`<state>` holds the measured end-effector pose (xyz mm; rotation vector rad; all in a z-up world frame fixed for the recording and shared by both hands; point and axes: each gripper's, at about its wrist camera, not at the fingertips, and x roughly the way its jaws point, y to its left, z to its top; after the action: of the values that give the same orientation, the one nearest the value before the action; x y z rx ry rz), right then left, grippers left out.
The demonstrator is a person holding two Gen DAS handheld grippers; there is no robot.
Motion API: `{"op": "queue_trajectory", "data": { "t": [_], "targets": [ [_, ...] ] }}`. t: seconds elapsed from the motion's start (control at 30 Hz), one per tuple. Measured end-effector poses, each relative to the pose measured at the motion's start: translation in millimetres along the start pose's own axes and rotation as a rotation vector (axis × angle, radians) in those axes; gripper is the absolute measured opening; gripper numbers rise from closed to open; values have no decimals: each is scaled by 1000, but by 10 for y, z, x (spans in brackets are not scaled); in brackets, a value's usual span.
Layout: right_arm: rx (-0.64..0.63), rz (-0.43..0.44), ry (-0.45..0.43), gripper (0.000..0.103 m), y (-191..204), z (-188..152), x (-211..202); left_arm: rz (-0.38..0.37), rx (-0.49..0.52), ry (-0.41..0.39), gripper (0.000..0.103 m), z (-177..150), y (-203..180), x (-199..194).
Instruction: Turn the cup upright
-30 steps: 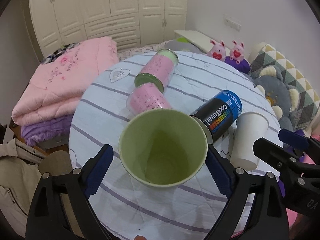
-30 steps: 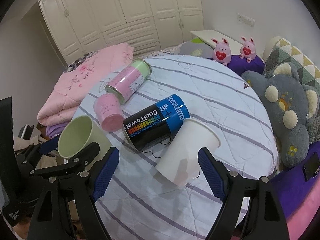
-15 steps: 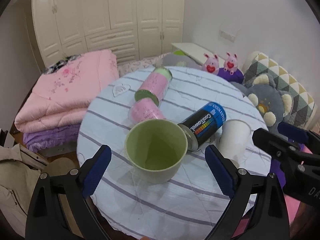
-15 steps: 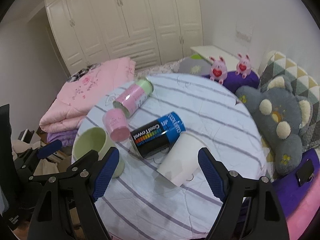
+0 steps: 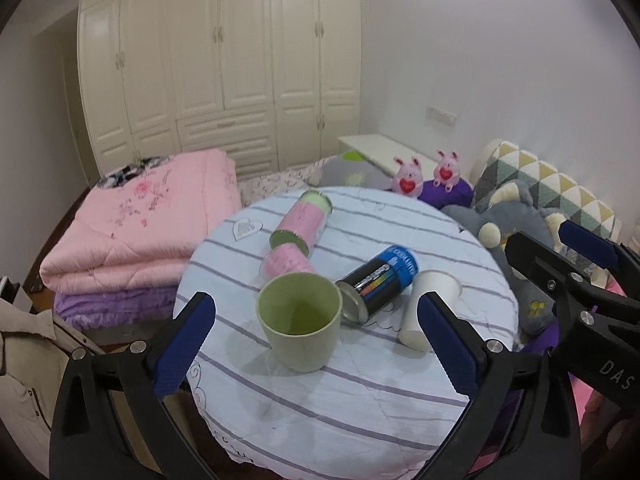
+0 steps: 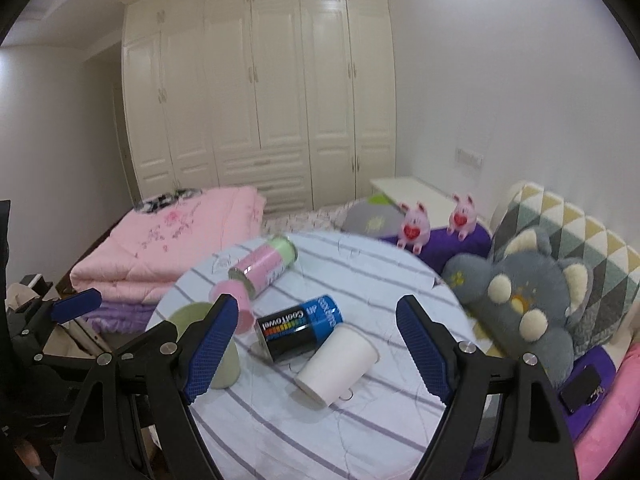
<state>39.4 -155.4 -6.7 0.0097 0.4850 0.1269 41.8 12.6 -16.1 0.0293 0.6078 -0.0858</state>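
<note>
A light green cup [image 5: 300, 322] stands upright, mouth up, on the round striped table [image 5: 360, 400]; it also shows in the right wrist view [image 6: 224, 364], partly behind a finger. My left gripper [image 5: 316, 344] is open and empty, drawn back above the cup. My right gripper [image 6: 316, 352] is open and empty, above a white paper cup [image 6: 338, 364] lying on its side, which also shows in the left wrist view [image 5: 430, 300].
A black and blue can [image 5: 378, 282], a pink and green can [image 5: 304, 224] and a small pink cup [image 5: 286, 264] lie on the table. A folded pink quilt [image 5: 132, 228] lies at left; plush toys [image 6: 520, 300] and pillows sit at right.
Both grippers have pulled back and up from the table. The green cup, close between the left fingers a second ago, now stands free and farther off.
</note>
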Motion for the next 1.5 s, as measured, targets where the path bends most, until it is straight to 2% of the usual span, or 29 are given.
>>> {"op": "queue_trajectory", "data": {
  "t": [0.17, 0.4, 0.6, 0.7, 0.87, 1.13, 1.5],
  "targets": [
    [-17, -42, -77, 83, -27, -10, -187, 23, 17, -51, 103, -16, -75, -179],
    [17, -46, -117, 83, -124, -30, -319, 28, -5, -108, 103, -37, -94, -356],
    [23, -52, -132, 83, -146, -58, -386, 44, -16, -124, 103, -59, -106, -426],
    [23, -59, -136, 83, -163, -66, -404, 33, -15, -104, 103, -56, -110, -403],
    [31, -75, -108, 83, -198, -84, -400, 15, -35, -62, 103, -61, -85, -396],
    [49, -54, 8, 83, -237, -104, -253, 29, -28, -34, 103, -64, -106, -365],
    [35, -45, 17, 83, -206, -90, -226, 40, -28, -38, 103, -64, -105, -348]
  ]
}}
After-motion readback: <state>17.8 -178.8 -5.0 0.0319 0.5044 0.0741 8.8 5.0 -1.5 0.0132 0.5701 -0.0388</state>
